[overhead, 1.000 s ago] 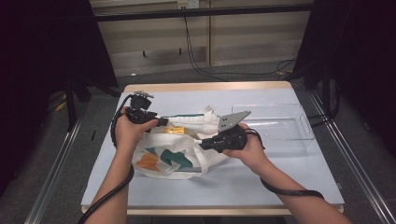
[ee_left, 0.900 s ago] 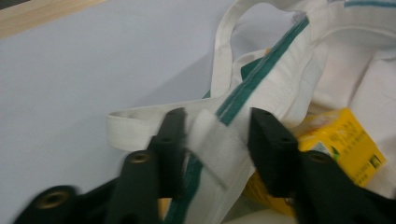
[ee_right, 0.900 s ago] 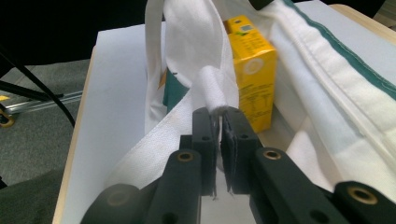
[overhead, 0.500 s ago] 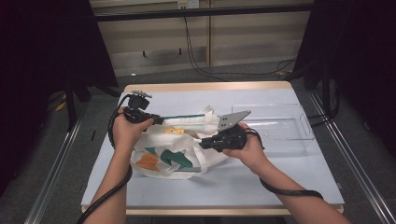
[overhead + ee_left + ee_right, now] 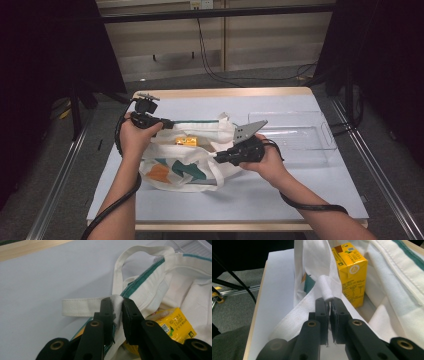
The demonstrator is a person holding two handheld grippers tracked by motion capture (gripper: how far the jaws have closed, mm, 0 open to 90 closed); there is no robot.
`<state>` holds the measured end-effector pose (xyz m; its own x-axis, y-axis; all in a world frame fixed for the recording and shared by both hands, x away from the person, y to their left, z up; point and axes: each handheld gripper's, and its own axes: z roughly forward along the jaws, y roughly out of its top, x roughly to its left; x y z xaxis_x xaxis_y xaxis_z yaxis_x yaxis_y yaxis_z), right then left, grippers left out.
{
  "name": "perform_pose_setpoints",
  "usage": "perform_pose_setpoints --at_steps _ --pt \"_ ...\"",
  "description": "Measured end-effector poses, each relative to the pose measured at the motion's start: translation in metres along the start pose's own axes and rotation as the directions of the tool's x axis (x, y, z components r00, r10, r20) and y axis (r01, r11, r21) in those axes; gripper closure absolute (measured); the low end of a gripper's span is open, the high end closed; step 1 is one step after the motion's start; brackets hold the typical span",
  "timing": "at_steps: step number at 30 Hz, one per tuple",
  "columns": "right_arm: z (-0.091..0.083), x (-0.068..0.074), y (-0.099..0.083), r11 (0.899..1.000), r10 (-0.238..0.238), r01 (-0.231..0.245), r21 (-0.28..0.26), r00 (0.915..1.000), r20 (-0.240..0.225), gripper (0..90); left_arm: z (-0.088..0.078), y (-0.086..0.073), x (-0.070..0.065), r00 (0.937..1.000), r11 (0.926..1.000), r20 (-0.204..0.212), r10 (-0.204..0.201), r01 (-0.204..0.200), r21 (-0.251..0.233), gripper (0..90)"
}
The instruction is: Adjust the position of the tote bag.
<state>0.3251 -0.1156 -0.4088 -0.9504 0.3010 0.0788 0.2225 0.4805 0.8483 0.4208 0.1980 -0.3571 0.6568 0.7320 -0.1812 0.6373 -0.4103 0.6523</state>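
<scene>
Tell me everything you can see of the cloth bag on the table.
The cloth bag is off-white woven fabric with a green band along its rim, webbing handles and an orange and green print on its side. It lies slumped on the pale table, mouth pulled open. The left gripper has just closed on the rim where a handle joins; the right gripper pinches a fold of the near edge. A yellow carton sits inside. A clear tray lies just right of it.
</scene>
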Motion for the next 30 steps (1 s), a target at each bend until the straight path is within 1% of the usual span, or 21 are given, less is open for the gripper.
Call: perform_pose_setpoints --at_steps 1,2,5,6,7,9,10,11,12,13,14,17,18,20,21,23,25,26,27,28,30 --pt "0.000 0.000 0.000 1.000 -0.003 0.003 0.003 1.0000 -0.006 84.4 0.000 0.001 0.001 1.0000 1.0000 -0.007 -0.002 0.002 -0.005 79.7" --pt "0.000 0.000 -0.001 1.000 -0.001 0.001 0.006 0.9999 -0.010 84.5 0.001 0.001 0.001 0.9996 0.9995 -0.003 -0.027 0.027 -0.016 79.7" --pt "0.001 0.001 -0.002 1.000 -0.012 0.012 0.018 0.9998 -0.014 84.5 0.002 0.002 0.003 0.9998 0.9998 -0.002 -0.020 0.020 -0.009 79.7" --pt "0.001 0.001 -0.003 1.000 -0.015 0.015 0.020 0.9997 -0.017 84.5 0.003 0.003 0.003 0.9993 0.9992 -0.008 -0.036 0.036 -0.017 79.7" --pt "0.002 0.002 -0.003 1.000 -0.009 0.010 0.020 0.9998 -0.020 84.5 0.003 0.003 0.004 0.9998 0.9998 -0.007 -0.017 0.017 -0.008 79.7" --pt "0.002 0.002 -0.005 1.000 -0.007 0.008 0.022 0.9997 -0.022 84.5 0.004 0.004 0.004 0.9992 0.9992 -0.013 -0.038 0.038 -0.017 79.7" --pt "0.003 0.002 -0.006 1.000 -0.004 0.005 0.021 0.9997 -0.022 84.5 0.005 0.004 0.004 0.9992 0.9991 -0.012 -0.038 0.038 -0.021 79.7" --pt "0.003 0.002 -0.007 1.000 -0.004 0.005 0.022 0.9997 -0.024 84.5 0.005 0.004 0.006 0.9995 0.9997 -0.021 -0.025 0.025 -0.009 79.7" --pt "0.004 0.003 -0.008 1.000 0.000 0.001 0.022 0.9997 -0.024 84.5 0.006 0.005 0.007 0.9996 0.9997 -0.018 -0.024 0.023 -0.012 79.7" --pt "0.005 0.003 -0.010 1.000 -0.004 0.004 0.022 0.9997 -0.022 84.5 0.008 0.005 0.006 0.9988 0.9986 -0.020 -0.045 0.045 -0.028 79.7" --pt "0.005 0.003 -0.011 1.000 0.002 -0.002 0.021 0.9997 -0.023 84.5 0.007 0.005 0.007 0.9993 0.9995 -0.024 -0.028 0.028 -0.014 79.7" --pt "0.006 0.004 -0.014 1.000 0.014 -0.013 0.015 0.9996 -0.025 84.6 0.011 0.005 0.009 0.9985 0.9982 -0.021 -0.051 0.050 -0.032 79.7" --pt "0.006 0.004 -0.016 1.000 0.013 -0.012 0.014 0.9996 -0.025 84.5 0.010 0.005 0.011 0.9994 0.9995 -0.020 -0.030 0.029 -0.014 79.7" --pt "0.007 0.005 -0.018 1.000 0.020 -0.020 0.018 0.9994 -0.027 84.6 0.012 0.005 0.011 0.9990 0.9990 -0.018 -0.040 0.040 -0.023 79.6" --pt "0.008 0.005 -0.020 1.000 0.021 -0.020 0.015 0.9993 -0.031 84.6 0.012 0.006 0.012 0.9992 0.9993 -0.024 -0.032 0.031 -0.020 79.7" --pt "0.009 0.005 -0.023 1.000 0.027 -0.026 0.013 0.9992 -0.031 84.6 0.014 0.006 0.012 0.9986 0.9986 -0.026 -0.046 0.045 -0.027 79.6" --pt "0.010 0.006 -0.025 0.999 0.033 -0.032 0.012 0.9991 -0.029 84.6 0.014 0.007 0.014 0.9993 0.9997 -0.031 -0.020 0.020 -0.014 79.7" --pt "0.010 0.006 -0.026 0.999 0.031 -0.030 0.011 0.9991 -0.030 84.6 0.014 0.007 0.014 0.9993 0.9996 -0.030 -0.023 0.023 -0.014 79.7" --pt "0.010 0.006 -0.027 0.999 0.033 -0.033 0.010 0.9990 -0.029 84.6 0.014 0.007 0.014 0.9994 0.9999 -0.033 -0.012 0.012 -0.008 79.7" --pt "0.010 0.007 -0.028 0.999 0.042 -0.042 0.005 0.9987 -0.029 84.6 0.015 0.007 0.014 0.9992 0.9996 -0.032 -0.023 0.023 -0.017 79.7" --pt "0.010 0.007 -0.030 0.999 0.041 -0.041 0.003 0.9987 -0.028 84.6 0.016 0.007 0.015 0.9991 0.9995 -0.033 -0.025 0.024 -0.018 79.7"
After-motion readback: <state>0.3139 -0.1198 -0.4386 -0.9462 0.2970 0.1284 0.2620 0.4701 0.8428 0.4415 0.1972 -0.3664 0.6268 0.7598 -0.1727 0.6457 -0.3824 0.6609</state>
